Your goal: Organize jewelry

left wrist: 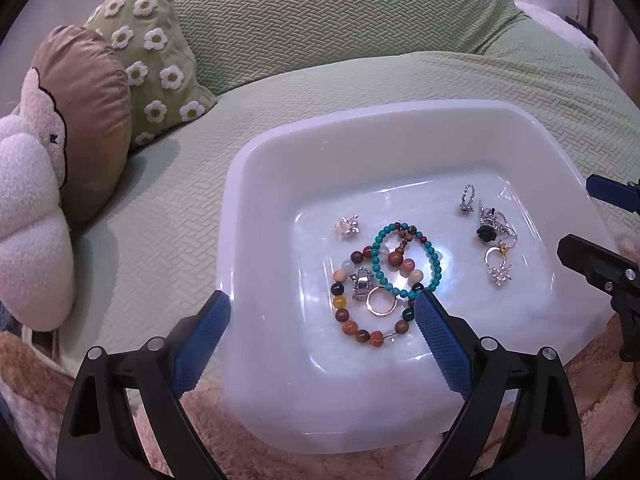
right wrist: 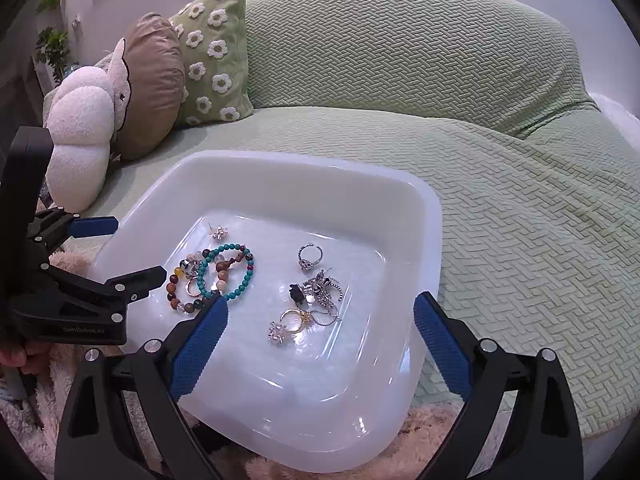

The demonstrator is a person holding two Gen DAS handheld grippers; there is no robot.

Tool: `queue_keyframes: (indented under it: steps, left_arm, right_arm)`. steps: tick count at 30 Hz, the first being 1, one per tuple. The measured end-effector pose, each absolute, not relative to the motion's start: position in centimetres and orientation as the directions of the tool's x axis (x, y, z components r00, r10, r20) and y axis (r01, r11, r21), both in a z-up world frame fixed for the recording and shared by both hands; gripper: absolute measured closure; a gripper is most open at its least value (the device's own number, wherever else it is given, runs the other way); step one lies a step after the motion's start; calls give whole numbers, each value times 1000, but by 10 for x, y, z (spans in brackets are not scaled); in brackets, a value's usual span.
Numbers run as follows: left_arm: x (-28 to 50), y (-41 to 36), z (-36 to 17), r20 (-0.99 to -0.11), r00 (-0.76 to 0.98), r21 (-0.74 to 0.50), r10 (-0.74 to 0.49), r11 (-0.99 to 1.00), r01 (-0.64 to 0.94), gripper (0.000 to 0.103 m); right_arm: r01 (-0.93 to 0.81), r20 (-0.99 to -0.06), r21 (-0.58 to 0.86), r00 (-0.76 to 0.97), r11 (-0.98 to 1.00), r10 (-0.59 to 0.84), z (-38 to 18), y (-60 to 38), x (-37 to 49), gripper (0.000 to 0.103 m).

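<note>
A white plastic tray (left wrist: 280, 152) (right wrist: 280, 168) on a green sofa holds the jewelry. On its left side lie a turquoise bead bracelet (left wrist: 378, 268) (right wrist: 205, 270), a brown mixed-bead bracelet (left wrist: 340, 302) (right wrist: 173, 288), a rose-gold ring (left wrist: 382, 300) and a chunky silver ring (left wrist: 362, 282). A silver flower piece (left wrist: 347, 227) (right wrist: 219, 232) sits apart. A heap of silver rings and earrings (left wrist: 494, 236) (right wrist: 320, 290) lies on the right. My left gripper (left wrist: 322, 312) is open over the tray's near-left rim. My right gripper (right wrist: 320, 312) is open over the heap, holding nothing.
Flowered green cushion (left wrist: 160, 52), brown cushion (left wrist: 92, 116) and white plush cushion (left wrist: 28, 220) stand at the back left. A fluffy pink blanket (left wrist: 580, 380) lies under the tray's near edge. Green sofa cover (right wrist: 520, 220) stretches right of the tray.
</note>
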State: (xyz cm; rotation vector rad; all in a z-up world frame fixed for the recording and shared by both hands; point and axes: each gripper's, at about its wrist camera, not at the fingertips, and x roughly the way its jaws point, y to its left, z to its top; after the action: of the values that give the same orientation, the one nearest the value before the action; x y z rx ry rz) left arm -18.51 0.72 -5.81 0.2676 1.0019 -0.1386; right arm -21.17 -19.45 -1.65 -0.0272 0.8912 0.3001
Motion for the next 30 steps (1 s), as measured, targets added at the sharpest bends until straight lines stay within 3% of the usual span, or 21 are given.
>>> queue_keyframes:
  steps: [30]
  left_arm:
    - [-186, 6, -57, -844, 535, 172, 15, 954, 245, 14]
  right_arm:
    - [-281, -772, 89, 586, 956, 244, -16, -201, -210, 8]
